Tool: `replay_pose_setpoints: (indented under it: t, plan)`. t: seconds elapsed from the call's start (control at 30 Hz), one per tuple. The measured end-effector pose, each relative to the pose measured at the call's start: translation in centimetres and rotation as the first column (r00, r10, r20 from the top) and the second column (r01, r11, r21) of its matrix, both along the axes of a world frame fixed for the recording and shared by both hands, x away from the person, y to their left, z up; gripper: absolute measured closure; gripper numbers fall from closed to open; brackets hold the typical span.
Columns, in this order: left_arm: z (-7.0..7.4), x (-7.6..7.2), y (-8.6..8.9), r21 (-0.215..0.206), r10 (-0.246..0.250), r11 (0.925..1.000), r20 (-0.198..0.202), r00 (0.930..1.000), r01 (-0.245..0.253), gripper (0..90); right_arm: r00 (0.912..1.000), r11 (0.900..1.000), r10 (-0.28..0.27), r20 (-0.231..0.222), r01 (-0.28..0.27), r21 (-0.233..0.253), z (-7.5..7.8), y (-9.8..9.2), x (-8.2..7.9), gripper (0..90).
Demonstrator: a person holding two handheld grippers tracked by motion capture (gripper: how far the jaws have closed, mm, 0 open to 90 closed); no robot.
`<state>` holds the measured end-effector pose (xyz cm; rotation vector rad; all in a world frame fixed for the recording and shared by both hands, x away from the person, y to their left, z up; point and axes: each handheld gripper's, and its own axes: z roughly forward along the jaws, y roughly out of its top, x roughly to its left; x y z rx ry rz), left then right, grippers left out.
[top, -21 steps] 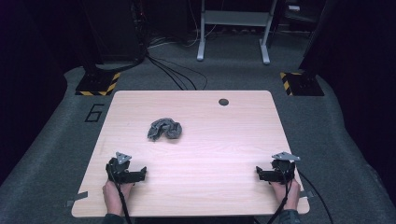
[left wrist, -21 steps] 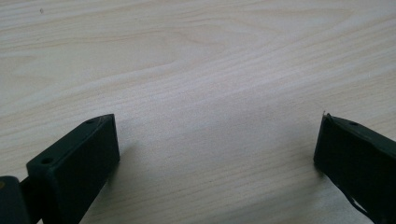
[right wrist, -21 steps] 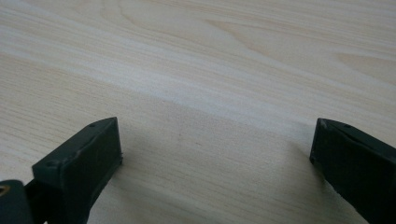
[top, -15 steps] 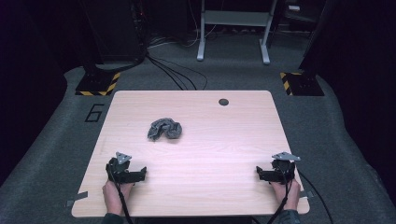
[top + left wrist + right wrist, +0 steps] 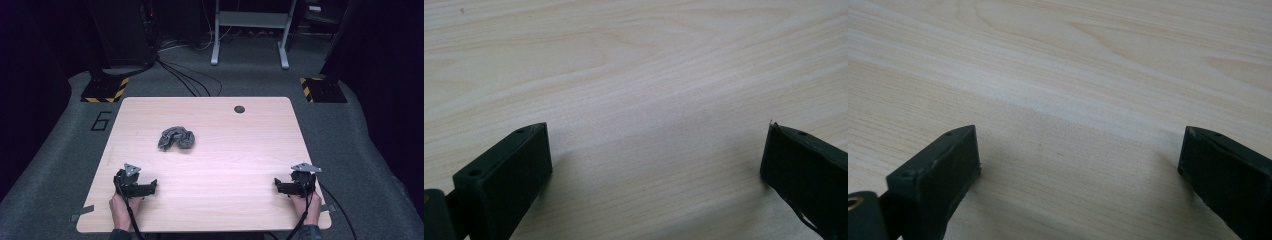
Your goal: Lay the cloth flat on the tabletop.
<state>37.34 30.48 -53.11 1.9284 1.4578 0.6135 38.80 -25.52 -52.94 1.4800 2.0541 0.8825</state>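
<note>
Item, near edge of worktop [image 5: 210, 210], left: left hand [image 5: 120, 210] coming in from the bottom of the high view, gripping the left tool [image 5: 150, 187], which lies low on the wood and aims toward the middle of the board; grey three-cornered plate on top, cable trailing back along the wrist. In the left gripper view the left tool [image 5: 656, 165] has its two black jaws spread wide, bare pale wood grain between them, nothing pinched. Item, near edge, right: right hand [image 5: 302, 207] in mirrored pose, holding the right tool [image 5: 276, 186] aimed inward toward the left one, grey plate uppermost, cable running off the near right corner. In the right gripper view the right tool [image 5: 1080, 162] likewise has jaws spread wide over bare wood, nothing between them. The two tools sit well apart, one near each front corner. Item, mid-worktop, left of centre: one crumpled grey cloth [image 5: 176, 139], bunched in a loose curl, lying alone on the wood, well beyond the left tool and touched by neither. Item, far edge: small dark round grommet hole [image 5: 239, 109] set in the board. Item, beyond the worktop: grey carpeted floor [image 5: 60, 165] bearing a marked numeral 6 [image 5: 102, 121], two black bases with yellow-black hazard stripes [image 5: 105, 90], black cables [image 5: 185, 80], and a grey metal frame [image 5: 250, 30].
</note>
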Motion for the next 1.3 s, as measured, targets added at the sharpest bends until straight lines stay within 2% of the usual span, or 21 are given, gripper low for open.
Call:
replay_pose_setpoints:
  t: [0.23,0.43,0.53,0.7,0.9,1.07,1.3]
  plan:
    - [1.3,0.6,0.2,-0.047,-0.008,0.9988,0.024,0.9997,0.009,0.0,1.0000,1.000,0.000,0.000,0.000,0.000,0.0,0.0,0.0,2.7]
    - [2.6,1.4,0.3,-0.057,-0.017,0.9982,0.040,0.9990,0.019,0.0,1.0000,1.000,0.000,0.000,0.000,0.000,0.0,0.0,0.0,2.7]
    - [3.1,1.9,0.2,-0.058,-0.031,0.9978,0.036,0.9989,0.033,0.0,1.0000,1.000,-0.001,0.000,0.001,0.000,0.0,0.0,0.0,2.7]
    - [4.6,3.5,-0.2,-0.081,-0.051,0.9952,0.050,0.9974,0.055,0.0,1.0000,1.000,0.000,0.001,0.000,0.000,0.0,0.0,0.0,2.7]
    - [6.0,5.2,-1.0,-0.075,-0.075,0.9940,0.064,0.9952,0.080,0.0,1.0000,1.000,-0.001,0.000,0.001,0.000,0.0,0.0,0.0,2.7]
    - [7.0,6.8,-1.8,-0.048,-0.094,0.9941,0.069,0.9932,0.097,0.0,1.0000,1.000,-0.001,0.001,0.001,0.000,0.0,0.0,0.0,2.7]
    - [7.7,9.1,-2.8,-0.042,-0.112,0.9925,0.062,0.9918,0.114,0.0,1.0000,1.000,0.000,0.002,0.000,-0.001,0.0,0.0,0.0,2.7]
